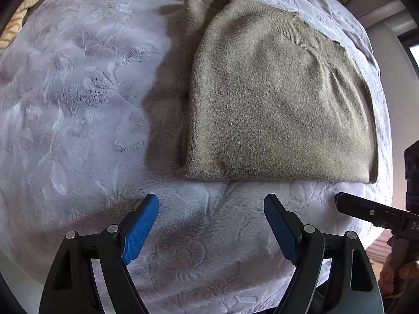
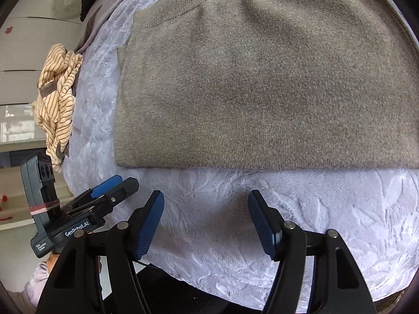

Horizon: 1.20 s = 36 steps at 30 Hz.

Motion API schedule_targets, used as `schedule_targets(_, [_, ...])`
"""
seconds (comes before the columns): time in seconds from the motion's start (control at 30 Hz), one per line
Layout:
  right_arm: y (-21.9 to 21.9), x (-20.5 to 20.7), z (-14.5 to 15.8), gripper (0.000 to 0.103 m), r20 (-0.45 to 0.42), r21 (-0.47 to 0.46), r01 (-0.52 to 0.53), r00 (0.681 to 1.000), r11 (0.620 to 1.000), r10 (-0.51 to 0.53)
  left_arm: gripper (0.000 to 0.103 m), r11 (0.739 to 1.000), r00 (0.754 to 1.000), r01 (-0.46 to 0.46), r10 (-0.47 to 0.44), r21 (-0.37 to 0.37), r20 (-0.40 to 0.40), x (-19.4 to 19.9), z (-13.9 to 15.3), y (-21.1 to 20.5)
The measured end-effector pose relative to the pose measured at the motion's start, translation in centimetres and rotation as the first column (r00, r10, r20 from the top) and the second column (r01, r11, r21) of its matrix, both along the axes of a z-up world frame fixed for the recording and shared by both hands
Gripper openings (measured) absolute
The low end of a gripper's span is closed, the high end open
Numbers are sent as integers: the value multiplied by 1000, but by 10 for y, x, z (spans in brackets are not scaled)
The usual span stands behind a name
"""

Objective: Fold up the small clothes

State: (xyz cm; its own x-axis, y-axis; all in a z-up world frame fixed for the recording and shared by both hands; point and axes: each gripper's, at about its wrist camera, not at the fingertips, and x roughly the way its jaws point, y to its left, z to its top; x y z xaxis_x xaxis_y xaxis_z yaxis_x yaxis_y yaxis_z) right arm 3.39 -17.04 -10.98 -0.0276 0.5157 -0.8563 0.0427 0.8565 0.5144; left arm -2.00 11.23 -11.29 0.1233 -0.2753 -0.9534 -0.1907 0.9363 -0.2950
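Lavender blanket [image 1: 78, 104]: olive sweater [image 1: 275, 99] part-folded; left gripper [image 1: 211, 209] & right gripper [image 2: 206, 204] both spread, empty. Next prob: grab near hem.

Soft daylight, bright and even; the folded olive-grey knitted sweater [image 1: 275, 99] throws a leftward shadow onto the pale embossed plush blanket [image 1: 78, 104]; fisheye edges bend darkly.

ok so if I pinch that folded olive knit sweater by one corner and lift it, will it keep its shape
Probably not. The folded olive knit sweater looks soft and floppy, with creases and loose stacked layers at one side, so a corner lift would likely unfold it. The plush embossed lavender blanket beneath it would likely drag on it rather than let it slide.
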Motion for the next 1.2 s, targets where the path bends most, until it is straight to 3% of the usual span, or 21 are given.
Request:
schedule_targets(0.37, [-16, 6, -12, 70, -29, 66, 65, 998, 996, -64, 83, 994, 999, -48, 49, -100, 6, 6, -2, -17])
schedule_targets(0.83, [-29, 7, -25, 71, -67, 208, 195, 980, 958, -185, 83, 991, 997, -78, 80, -113, 7, 8, -9, -22])
schedule_targets(0.93, [-27, 11, -29, 72, -61, 248, 204, 979, 947, -195, 83, 977, 991, -125, 130, -171, 17, 2, -8, -14])
schedule_targets(1.03, [-25, 13, -36, 72, -69, 295, 230, 973, 927, -219, 83, 948, 983, -177, 186, -264, 8, -6, -11, -1])
schedule_targets(1.2, [-30, 16, -49, 72, -106, 391, 323, 946, 862, -307, 83, 894, 968, -234, 250, -383, -7, -11, -17, 9])
